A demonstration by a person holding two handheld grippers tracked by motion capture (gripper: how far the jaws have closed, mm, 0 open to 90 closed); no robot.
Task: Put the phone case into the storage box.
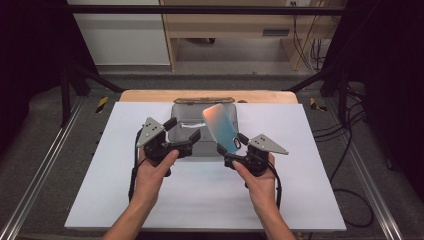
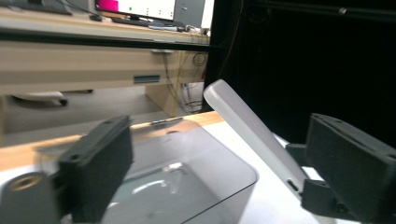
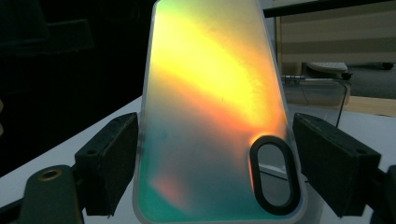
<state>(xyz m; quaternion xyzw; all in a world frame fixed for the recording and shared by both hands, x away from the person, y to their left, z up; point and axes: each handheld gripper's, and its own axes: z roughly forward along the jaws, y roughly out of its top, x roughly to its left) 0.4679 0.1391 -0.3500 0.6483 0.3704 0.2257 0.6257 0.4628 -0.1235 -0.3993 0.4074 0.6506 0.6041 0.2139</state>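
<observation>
An iridescent phone case (image 1: pixel 222 127) with an oval camera cutout is held tilted above the table, my right gripper (image 1: pixel 232 144) shut on its lower end. In the right gripper view the case (image 3: pixel 210 116) stands between both jaws of that gripper (image 3: pixel 215 163), which press on its side edges. My left gripper (image 1: pixel 182 130) is open, just left of the case and over the front of a translucent grey box (image 1: pixel 200 107). In the left gripper view its jaws (image 2: pixel 224 158) stand wide apart, with the box (image 2: pixel 187 182) below them and the case's white edge (image 2: pixel 252 126) at the right.
A white mat (image 1: pixel 200 200) covers the table, with a wooden edge (image 1: pixel 150 95) showing behind the box. Metal rails run along both sides, and cables (image 1: pixel 350 150) lie on the floor at the right. A desk and shelving stand beyond the table.
</observation>
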